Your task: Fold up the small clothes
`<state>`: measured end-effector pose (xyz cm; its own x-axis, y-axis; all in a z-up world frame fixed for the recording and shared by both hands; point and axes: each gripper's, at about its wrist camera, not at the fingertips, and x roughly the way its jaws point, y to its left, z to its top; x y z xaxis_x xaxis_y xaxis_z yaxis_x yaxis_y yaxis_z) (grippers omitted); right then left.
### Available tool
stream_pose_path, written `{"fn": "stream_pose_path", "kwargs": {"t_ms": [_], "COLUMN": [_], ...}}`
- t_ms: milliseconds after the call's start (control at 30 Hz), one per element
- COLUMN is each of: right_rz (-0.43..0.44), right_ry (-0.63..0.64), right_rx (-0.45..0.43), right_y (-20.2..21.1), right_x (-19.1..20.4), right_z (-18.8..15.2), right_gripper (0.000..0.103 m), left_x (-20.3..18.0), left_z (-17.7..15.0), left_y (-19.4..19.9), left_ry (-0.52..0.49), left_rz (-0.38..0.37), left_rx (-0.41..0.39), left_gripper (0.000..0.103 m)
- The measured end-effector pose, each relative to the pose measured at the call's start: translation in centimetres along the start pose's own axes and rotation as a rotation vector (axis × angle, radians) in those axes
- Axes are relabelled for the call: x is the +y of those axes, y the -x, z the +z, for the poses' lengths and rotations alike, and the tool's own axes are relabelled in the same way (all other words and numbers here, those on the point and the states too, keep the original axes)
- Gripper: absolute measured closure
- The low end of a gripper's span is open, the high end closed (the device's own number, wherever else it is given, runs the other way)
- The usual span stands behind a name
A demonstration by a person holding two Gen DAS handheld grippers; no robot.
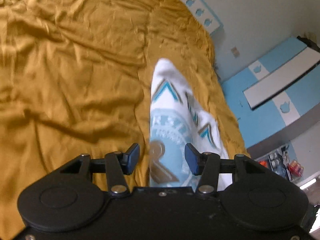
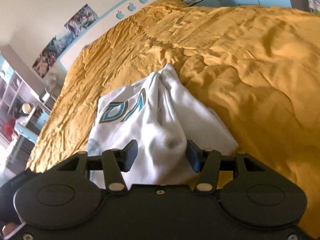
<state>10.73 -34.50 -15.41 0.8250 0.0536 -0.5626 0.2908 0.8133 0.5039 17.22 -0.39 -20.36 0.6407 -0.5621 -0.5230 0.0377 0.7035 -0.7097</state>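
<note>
nearest in each wrist view is the gripper itself; the left gripper (image 1: 162, 158) stands with its jaws spread, the printed part of the white garment (image 1: 170, 124) lying in the gap but neither pad visibly pressing it; the right gripper (image 2: 162, 156) is likewise parted, bunched white cloth (image 2: 160, 124) swelling between its pads, grasp not evident; the garment runs straight ahead of both, long axis away from the fingers, narrowing to a gathered tip on the mustard bedspread (image 1: 70, 70); which hand is nearer i cannot tell; its near hem is hidden under the gripper bodies, and motion blur smears the print; beyond, blue-and-white cabinets (image 1: 280, 84).
</note>
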Motion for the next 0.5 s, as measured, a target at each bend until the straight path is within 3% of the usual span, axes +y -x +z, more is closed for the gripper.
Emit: {"fn": "stream_pose_path", "kwargs": {"t_ms": [33, 67, 133, 200, 267, 333, 433, 500], "right_rz": [0.008, 0.025, 0.031, 0.058, 0.025, -0.024, -0.018, 0.007], "right_ry": [0.005, 0.015, 0.035, 0.079, 0.095, 0.099, 0.008, 0.012], "right_rx": [0.016, 0.040, 0.023, -0.062, -0.134, -0.109, 0.015, -0.005], "right_y": [-0.6, -1.2, -0.8, 1.3, 2.7, 1.7, -1.7, -1.5], "right_x": [0.0, 0.1, 0.7, 1.5, 1.3, -0.3, -4.0, -4.7], "right_z": [0.4, 0.9, 2.0, 3.1, 3.8, 3.9, 2.6, 1.8], "right_gripper": [0.079, 0.092, 0.093, 0.094, 0.095, 0.094, 0.092, 0.092], "left_x": [-0.2, -0.5, -1.5, -2.2, -2.7, -2.7, -2.1, -2.0], "left_z": [-0.2, -0.5, -0.8, -0.8, -1.2, -1.6, -2.3, -2.5], "left_y": [-0.5, -1.0, -1.4, -1.6, -2.2, -3.4, -4.2, -3.1], "left_ry": [-0.005, -0.016, -0.045, -0.079, -0.100, -0.120, -0.112, -0.117], "left_rz": [0.004, 0.007, -0.003, -0.014, -0.003, 0.016, 0.024, 0.017], "left_rx": [0.010, 0.018, 0.015, 0.012, 0.033, 0.057, 0.069, 0.070], "left_gripper": [0.053, 0.053, 0.052, 0.052, 0.052, 0.051, 0.051, 0.052]}}
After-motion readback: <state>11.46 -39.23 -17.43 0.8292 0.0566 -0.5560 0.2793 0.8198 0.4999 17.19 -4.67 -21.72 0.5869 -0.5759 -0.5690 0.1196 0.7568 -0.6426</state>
